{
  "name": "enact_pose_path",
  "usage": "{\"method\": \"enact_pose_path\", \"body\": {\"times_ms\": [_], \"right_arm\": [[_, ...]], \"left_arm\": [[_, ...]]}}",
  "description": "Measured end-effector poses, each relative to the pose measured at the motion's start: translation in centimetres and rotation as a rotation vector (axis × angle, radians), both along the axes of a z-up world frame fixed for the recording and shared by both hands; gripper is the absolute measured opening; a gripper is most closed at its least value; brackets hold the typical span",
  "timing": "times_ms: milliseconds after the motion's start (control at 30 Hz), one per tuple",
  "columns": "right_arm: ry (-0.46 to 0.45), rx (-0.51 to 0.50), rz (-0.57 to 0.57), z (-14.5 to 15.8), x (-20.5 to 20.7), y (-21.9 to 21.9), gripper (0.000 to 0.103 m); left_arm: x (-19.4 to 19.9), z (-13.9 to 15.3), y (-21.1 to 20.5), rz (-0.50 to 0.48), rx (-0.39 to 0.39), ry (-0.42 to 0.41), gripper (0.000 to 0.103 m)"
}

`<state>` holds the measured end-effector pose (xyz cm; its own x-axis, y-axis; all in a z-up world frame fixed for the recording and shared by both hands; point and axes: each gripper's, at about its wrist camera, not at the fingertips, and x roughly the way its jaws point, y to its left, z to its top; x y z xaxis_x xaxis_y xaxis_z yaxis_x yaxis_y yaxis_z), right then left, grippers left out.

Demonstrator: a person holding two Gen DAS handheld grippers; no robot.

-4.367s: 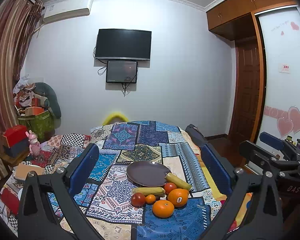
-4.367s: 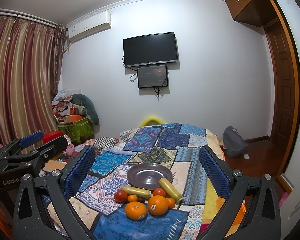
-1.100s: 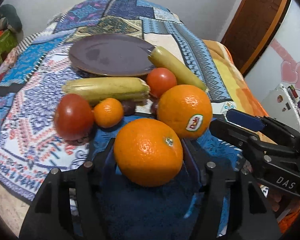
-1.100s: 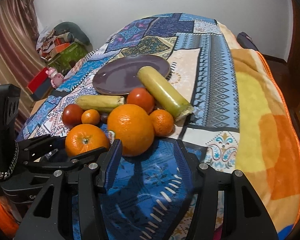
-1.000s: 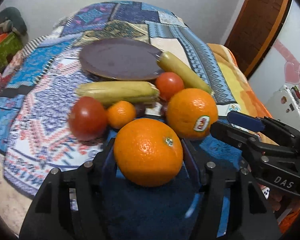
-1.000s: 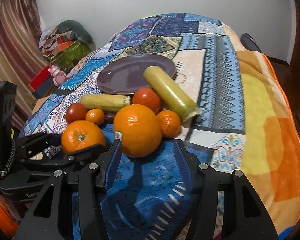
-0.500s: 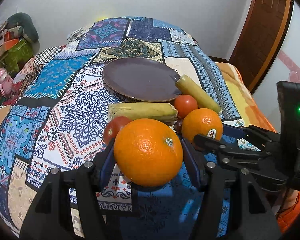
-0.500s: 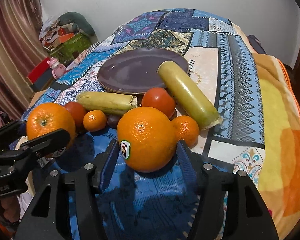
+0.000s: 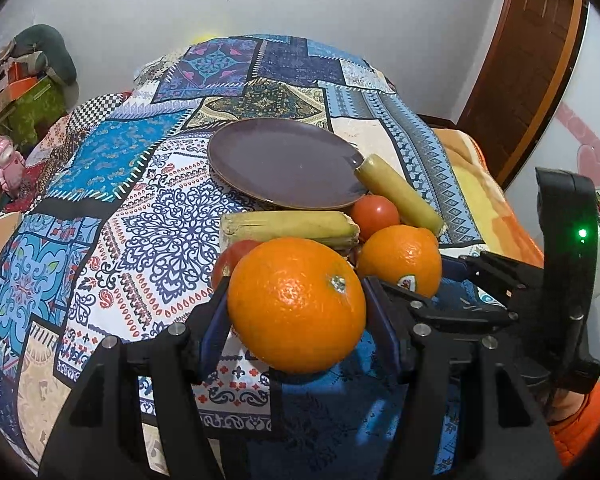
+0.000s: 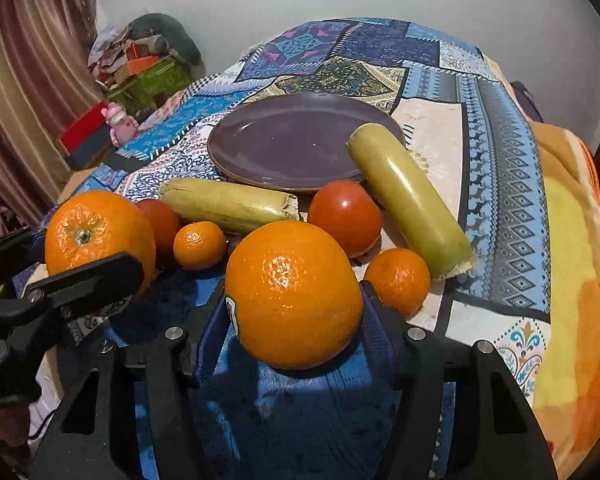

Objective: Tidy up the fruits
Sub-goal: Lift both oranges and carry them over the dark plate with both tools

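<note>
My left gripper (image 9: 296, 300) is shut on a large orange (image 9: 296, 304) and holds it above the blanket; it also shows in the right wrist view (image 10: 98, 232). My right gripper (image 10: 294, 300) is shut on a second orange with a sticker (image 10: 294, 294), seen in the left wrist view (image 9: 400, 260) too. An empty purple plate (image 10: 296, 140) lies behind the fruit pile. Two yellow-green sugarcane pieces (image 10: 228, 204) (image 10: 408, 196), two tomatoes (image 10: 346, 216) (image 10: 160, 220) and two small tangerines (image 10: 199, 245) (image 10: 398, 280) lie on the patchwork blanket (image 9: 112, 208).
The blanket's right edge drops off over an orange-yellow cover (image 10: 572, 240). A pink toy (image 10: 118, 120), a red box (image 10: 80, 134) and cluttered bins (image 10: 148, 68) stand at the left. A wooden door (image 9: 532, 72) is at the right.
Both grippers came down from a far view and closed on an orange each. The left orange has risen off the blanket; the right orange has risen slightly.
</note>
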<state>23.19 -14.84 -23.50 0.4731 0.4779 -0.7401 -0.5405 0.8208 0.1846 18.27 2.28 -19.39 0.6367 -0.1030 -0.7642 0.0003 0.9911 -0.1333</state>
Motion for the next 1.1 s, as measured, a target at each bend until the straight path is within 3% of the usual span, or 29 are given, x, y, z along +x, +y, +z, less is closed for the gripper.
{"method": "enact_pose_path", "body": {"times_ms": [500,833,1100], "right_arm": [[-0.132,0.056,0.0,5.8,-0.8,-0.2,0.057],[-0.223,0.078,-0.024,9.3,2.2,0.2,0.057],[-0.254,0.068,-0.024,10.1,5.4,1.6,0.057]], "left_arm": [[0.1,3.9,0.7,0.025,0.026,-0.082,0.063],[3.7,6.0,2.3,0.044,0.043,-0.124,0.063],[7.7,6.4,3.9,0.061,0.037,-0.119,0.063]]}}
